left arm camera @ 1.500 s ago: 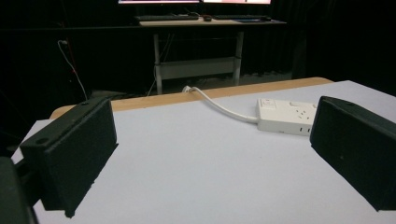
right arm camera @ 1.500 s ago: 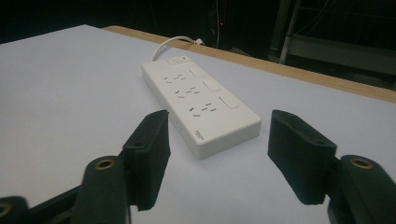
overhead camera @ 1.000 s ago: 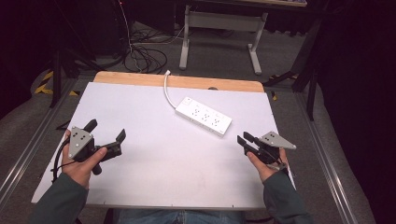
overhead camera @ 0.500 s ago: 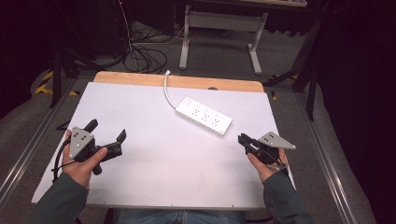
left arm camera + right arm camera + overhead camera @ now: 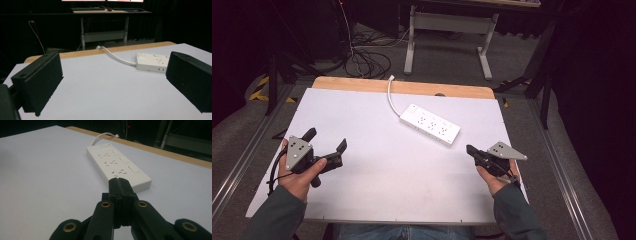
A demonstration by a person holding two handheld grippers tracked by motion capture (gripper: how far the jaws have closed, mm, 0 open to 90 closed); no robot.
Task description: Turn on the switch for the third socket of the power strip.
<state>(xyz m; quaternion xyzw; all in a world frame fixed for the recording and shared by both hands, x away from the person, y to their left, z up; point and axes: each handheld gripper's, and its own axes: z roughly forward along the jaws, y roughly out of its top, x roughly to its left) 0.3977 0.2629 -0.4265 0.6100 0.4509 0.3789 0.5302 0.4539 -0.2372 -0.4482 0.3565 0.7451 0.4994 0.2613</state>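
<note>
The right gripper [image 5: 472,151] has its jaws pressed flat together with nothing between them; they have just been closing. It rests low at the right edge of the white table [image 5: 377,150], and its tips aim at the near end of the white power strip [image 5: 430,124], which lies just ahead of them and apart. The left gripper [image 5: 327,142] has its jaws spread wide and empty; the power strip [image 5: 152,62] lies well ahead of its right-hand jaw, its cord [image 5: 117,56] running off the far wooden edge.

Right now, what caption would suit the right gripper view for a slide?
Right gripper, black jaws closed on nothing, aimed at a white plastic power strip lying on the white table.
</note>
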